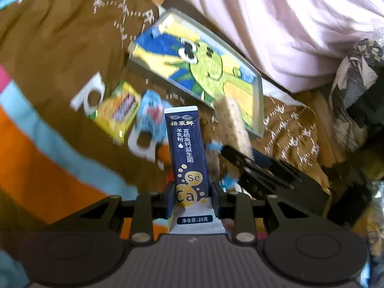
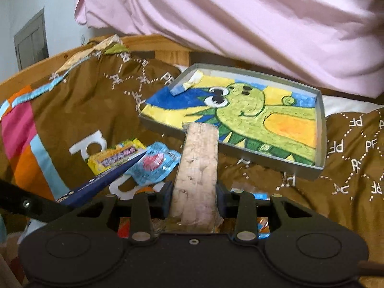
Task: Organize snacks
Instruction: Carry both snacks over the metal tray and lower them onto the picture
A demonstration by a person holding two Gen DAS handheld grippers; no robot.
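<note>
My left gripper [image 1: 192, 199] is shut on a navy milk-powder sachet [image 1: 188, 153] that stands upright between its fingers; the sachet also shows in the right wrist view [image 2: 105, 180]. My right gripper [image 2: 194, 201] is shut on a long beige snack bar in clear wrap [image 2: 198, 165], also seen from the left wrist [image 1: 234, 124]. Both are held above a brown quilt. A grey tray with a green cartoon dinosaur picture [image 2: 320, 129] lies just beyond them [image 1: 259, 100]. A yellow snack pack [image 1: 117, 110] [image 2: 115, 157] and a light blue packet [image 1: 151, 117] [image 2: 156, 165] lie on the quilt.
The brown patterned quilt [image 2: 96, 110] has orange, pink and blue stripes at the left. A pink sheet [image 2: 240, 24] hangs behind the tray. A wooden bed frame [image 2: 168, 50] runs behind. A crumpled dark bag [image 1: 357, 72] sits at the right. More wrappers lie under the grippers.
</note>
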